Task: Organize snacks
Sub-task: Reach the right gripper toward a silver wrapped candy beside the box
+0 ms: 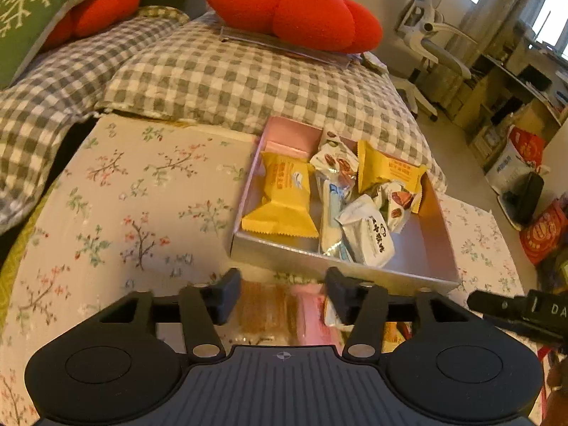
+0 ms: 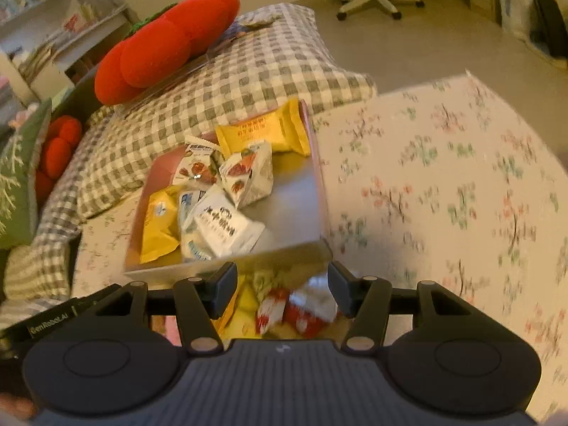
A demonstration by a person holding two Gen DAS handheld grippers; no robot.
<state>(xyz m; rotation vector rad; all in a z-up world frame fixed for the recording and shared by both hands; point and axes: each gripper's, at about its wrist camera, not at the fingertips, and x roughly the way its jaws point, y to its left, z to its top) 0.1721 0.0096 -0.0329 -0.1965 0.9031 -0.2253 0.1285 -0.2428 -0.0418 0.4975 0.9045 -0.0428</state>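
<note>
A shallow rectangular cardboard box [image 1: 419,259] sits on a floral cloth [image 1: 142,195], holding crinkly yellow [image 1: 284,198] and white foil packets [image 1: 369,234]. Both left tongs [image 1: 282,296] and right tongs [image 2: 282,291] gape apart over blurred loose wrappers [image 2: 301,309] nearer.

Both wrist views look down closely, sharing the snack box [image 1: 419,252] [image 2: 312,177].
</note>
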